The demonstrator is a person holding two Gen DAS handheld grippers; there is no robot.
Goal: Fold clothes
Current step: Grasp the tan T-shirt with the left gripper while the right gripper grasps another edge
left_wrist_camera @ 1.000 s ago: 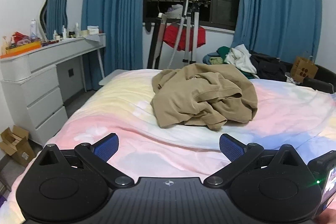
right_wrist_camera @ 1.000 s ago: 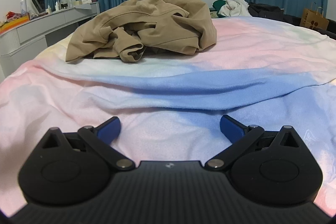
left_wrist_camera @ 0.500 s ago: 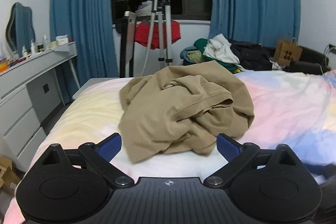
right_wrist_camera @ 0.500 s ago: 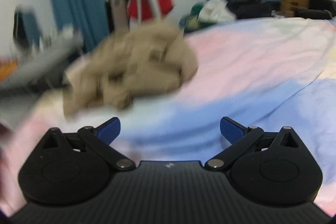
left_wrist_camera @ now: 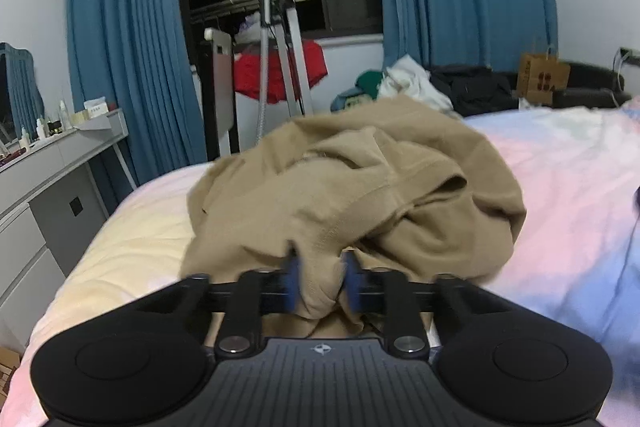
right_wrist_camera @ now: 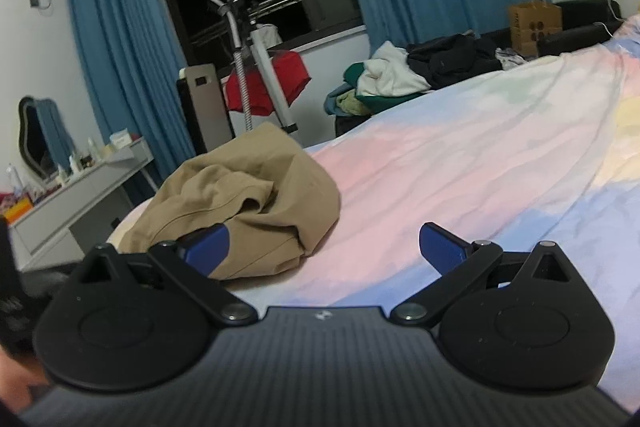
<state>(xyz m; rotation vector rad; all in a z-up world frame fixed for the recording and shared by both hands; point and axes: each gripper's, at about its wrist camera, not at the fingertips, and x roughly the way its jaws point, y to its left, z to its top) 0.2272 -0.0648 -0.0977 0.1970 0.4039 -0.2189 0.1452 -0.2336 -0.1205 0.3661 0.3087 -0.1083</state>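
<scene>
Left wrist: left gripper [left_wrist_camera: 319, 281] closing, pinching the blurred tan garment [left_wrist_camera: 352, 183]; right gripper [right_wrist_camera: 323, 247] spread.

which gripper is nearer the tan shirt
Left. The left gripper is closing on a fold of the tan shirt; the right gripper is open, short of it.

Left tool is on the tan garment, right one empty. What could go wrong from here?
1. The left tool is closing on a bunched fold at the near edge of the tan garment. It may pinch several layers, so a lift would likely raise the whole crumpled heap instead of one edge.
2. The right tool is open, off to the side over the bedspread; a one-sided pull may drag the garment rather than spread it.
</scene>
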